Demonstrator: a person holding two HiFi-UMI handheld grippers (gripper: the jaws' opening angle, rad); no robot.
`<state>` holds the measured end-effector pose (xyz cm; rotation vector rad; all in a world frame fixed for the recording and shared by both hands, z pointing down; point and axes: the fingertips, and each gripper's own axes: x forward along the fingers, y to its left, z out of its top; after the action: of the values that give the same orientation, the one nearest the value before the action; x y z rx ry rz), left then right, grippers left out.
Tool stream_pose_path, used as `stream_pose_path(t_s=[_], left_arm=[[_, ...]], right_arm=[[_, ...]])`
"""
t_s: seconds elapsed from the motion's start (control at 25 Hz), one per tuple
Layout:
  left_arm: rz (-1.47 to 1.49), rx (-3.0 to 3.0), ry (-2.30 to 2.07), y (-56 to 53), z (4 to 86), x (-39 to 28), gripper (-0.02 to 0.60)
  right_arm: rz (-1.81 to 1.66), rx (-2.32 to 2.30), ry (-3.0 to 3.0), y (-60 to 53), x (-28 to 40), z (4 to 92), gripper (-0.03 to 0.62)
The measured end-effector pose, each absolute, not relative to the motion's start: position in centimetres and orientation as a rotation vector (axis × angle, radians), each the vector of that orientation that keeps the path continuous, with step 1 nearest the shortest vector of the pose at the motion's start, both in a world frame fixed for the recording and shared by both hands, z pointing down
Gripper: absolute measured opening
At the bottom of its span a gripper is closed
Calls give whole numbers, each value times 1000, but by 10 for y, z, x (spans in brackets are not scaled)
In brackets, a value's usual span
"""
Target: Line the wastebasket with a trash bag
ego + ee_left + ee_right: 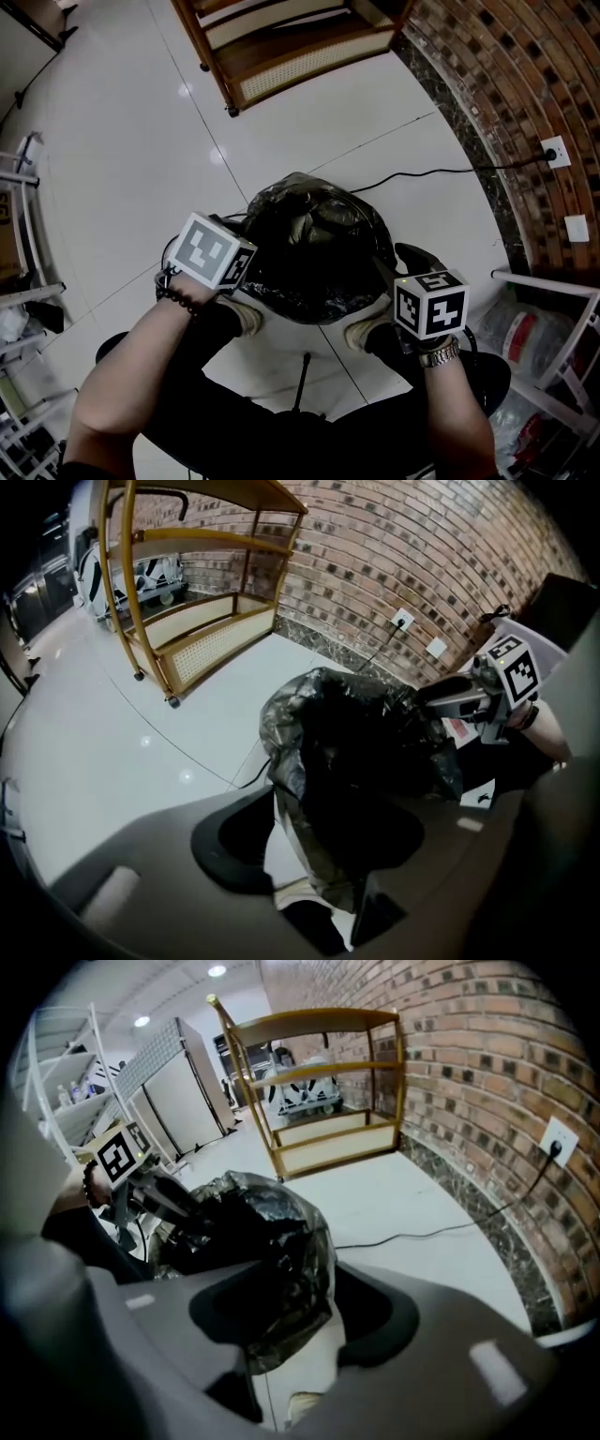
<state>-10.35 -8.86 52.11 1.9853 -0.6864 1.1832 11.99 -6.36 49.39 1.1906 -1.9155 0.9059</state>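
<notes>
Black trash bag (314, 248) sat at centre of the head view, puffed up and crumpled over the wastebasket. The basket's body was hidden under the film, so I couldn't tell how far the rim was covered. Bag interior read as plain dark, contents not readable. Left gripper (319, 841) was at the bag's 8 o'clock and right gripper (314, 1314) at its 4 o'clock, both angled steeply down at the bag's near edge, marker cubes (214, 251) facing up. Left jaws stood apart with a fold of film hanging between them: film lay by the right-hand pad with a white gap on the other side, so not clamped. Right jaws also apart – film draped over the left-hand pad, visible gap to the other pad. Bead bracelet (176, 294) on the left wrist, watch (439, 354) on the right; forearms came in from 6 o'clock. Wooden shelf unit (291, 42) at 12 o'clock. Wall socket (556, 150) at 2 o'clock, with a black cable (422, 173) running across the floor toward the bag. White rack (548, 284) at 4 o'clock held plastic-wrapped packs – cut off by the frame edge. Jaw tips were hidden under the cubes in the head view.
</notes>
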Motion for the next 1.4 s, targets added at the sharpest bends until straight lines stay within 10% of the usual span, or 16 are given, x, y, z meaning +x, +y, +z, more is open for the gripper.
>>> stream_pose_path(t_s=[0.6,0.84,1.4], left_arm=[[1252,1940,-644,-76,552,-102,201],[1161,1999,-703,-94,520,-102,323],[1150,2113,-776,-110,479,-106,330]], right_arm=[[941,1203,-1884,-66,115,521,209],[811,1314,-1894,-76,136,485,210],[568,1269,-2042,-90,103,416,210]])
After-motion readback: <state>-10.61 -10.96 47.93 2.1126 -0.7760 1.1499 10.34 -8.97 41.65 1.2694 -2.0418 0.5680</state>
